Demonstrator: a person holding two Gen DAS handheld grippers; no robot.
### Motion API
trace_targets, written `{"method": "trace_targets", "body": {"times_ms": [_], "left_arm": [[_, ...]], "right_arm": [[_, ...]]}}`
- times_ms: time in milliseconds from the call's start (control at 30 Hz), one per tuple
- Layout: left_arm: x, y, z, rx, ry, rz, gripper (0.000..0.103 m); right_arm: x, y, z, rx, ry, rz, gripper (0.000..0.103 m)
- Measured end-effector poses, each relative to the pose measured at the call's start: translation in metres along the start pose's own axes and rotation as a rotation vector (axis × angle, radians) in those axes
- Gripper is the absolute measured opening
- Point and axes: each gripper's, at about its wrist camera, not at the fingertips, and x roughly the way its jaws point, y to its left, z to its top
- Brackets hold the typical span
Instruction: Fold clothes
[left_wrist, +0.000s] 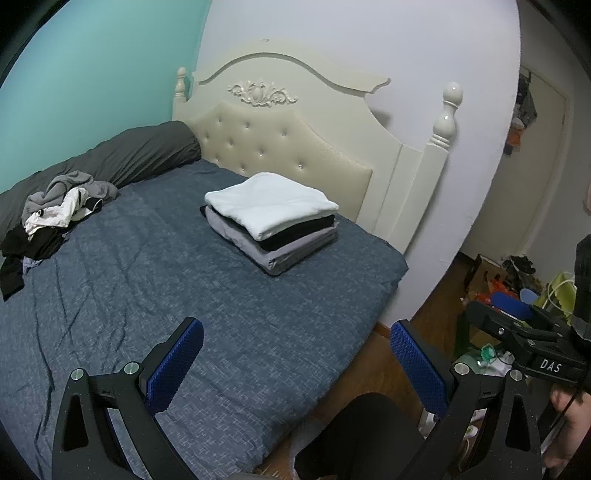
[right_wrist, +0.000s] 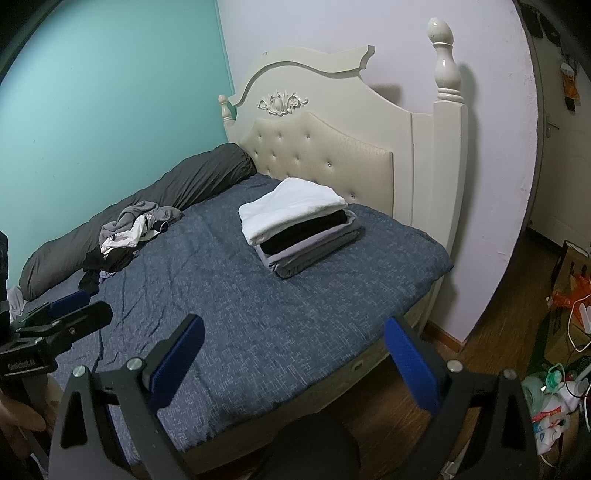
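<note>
A neat stack of folded clothes (left_wrist: 273, 218) (right_wrist: 299, 225), white on top of black and grey, sits on the blue bed (left_wrist: 184, 295) (right_wrist: 258, 314) near the headboard. A loose heap of unfolded clothes (left_wrist: 55, 210) (right_wrist: 129, 236), grey, white and black, lies at the far left by a long grey pillow. My left gripper (left_wrist: 295, 354) hangs open over the bed's near edge, with nothing between its blue pads. My right gripper (right_wrist: 293, 350) is open too, held above the bed's near corner. Each gripper shows at the edge of the other's view.
A cream headboard (left_wrist: 288, 125) with a tall post (right_wrist: 447, 70) backs the bed. The teal wall runs along the left. Bags, cables and clutter (right_wrist: 561, 350) crowd the wooden floor at right. A person's dark knee (left_wrist: 362, 435) is below the grippers.
</note>
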Motion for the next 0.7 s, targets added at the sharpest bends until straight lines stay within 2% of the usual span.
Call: {"method": "trace_targets", "body": {"times_ms": [400,700], "left_arm": [[-0.0021,-0.0013,-0.0013,0.002,-0.011,-0.010,0.103],[0.0014,-0.0023,-0.0017,0.001,0.012,-0.015,0.103]], "right_arm": [[0.0009,-0.0005,0.0004,0.007,0.003,-0.001,0.099],[0.0008,-0.0021,-0.0006,0.011,0.004,-0.001,0.099]]}}
